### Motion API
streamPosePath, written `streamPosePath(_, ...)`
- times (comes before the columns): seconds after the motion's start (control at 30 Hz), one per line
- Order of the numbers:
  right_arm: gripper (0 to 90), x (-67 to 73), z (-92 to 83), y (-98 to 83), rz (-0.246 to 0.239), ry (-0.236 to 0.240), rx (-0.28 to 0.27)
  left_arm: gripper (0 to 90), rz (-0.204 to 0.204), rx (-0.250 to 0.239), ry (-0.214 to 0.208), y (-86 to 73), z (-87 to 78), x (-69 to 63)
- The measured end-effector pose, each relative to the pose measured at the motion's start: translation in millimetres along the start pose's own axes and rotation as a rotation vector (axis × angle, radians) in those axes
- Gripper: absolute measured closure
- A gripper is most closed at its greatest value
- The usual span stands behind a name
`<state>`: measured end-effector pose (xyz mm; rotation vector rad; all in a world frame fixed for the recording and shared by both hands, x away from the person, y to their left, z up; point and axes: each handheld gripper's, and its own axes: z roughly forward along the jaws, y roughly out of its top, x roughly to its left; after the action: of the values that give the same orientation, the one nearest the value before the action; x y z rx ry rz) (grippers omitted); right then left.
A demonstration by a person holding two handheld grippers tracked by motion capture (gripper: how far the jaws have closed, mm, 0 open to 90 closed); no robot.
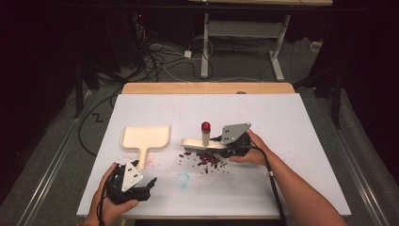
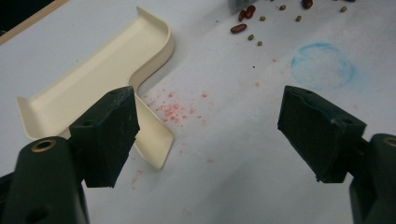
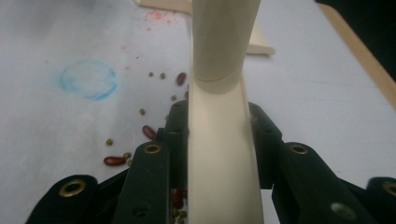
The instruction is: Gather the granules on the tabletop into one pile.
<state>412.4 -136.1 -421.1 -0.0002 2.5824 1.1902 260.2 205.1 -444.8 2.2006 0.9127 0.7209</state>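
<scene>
Your right gripper (image 3: 218, 140) clamps the brush (image 1: 203, 143) by its handle, beans (image 1: 207, 160) scattered just below and left of its jaws, while your left gripper (image 2: 210, 135) hangs wide open, dustpan (image 2: 100, 70) handle touching behind its left jaw.

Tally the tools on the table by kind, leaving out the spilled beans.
Dustpan: 1
Brush: 1, clamped in the right hand-held gripper
Hand-held grippers: 2, the left hand-held gripper open and holding nothing
Total: 4
</scene>
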Motion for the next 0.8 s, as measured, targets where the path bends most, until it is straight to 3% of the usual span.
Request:
streamPosePath(0.17, 67.1, -1.7, -11.1, 17.2, 0.071, -0.078, -0.053, 19.6, 0.013, -0.018, 0.002, 0.8, -1.8, 1.3)
streamPosePath(0.27, 67.1, 0.5, -15.2, 31.8, 0.118, -0.093, -0.08, 19.7, 0.003, -0.014, -0.002, 0.6, -2.7, 0.9)
streamPosePath(0.37, 67.1, 5.4, -7.1, 43.1, 0.062, -0.14, -0.027, 19.7, 0.017, -0.028, 0.0, 1.3, -3.1, 1.2)
streamPosePath(0.6, 67.1, -0.9, 28.4, 35.1, 0.013, -0.143, 0.062, 19.7, 0.02, -0.027, -0.005, 1.2, -2.2, 1.9)
streamPosePath(0.7, 67.1, -2.2, 34.8, 29.6, 0.005, -0.117, 0.068, 19.7, 0.021, -0.023, -0.006, 0.7, -1.7, 2.3)
streamPosePath(0.8, 67.1, 1.0, 35.7, 24.1, -0.004, -0.062, 0.059, 19.6, 0.019, -0.021, -0.005, 0.2, -1.8, 2.4)
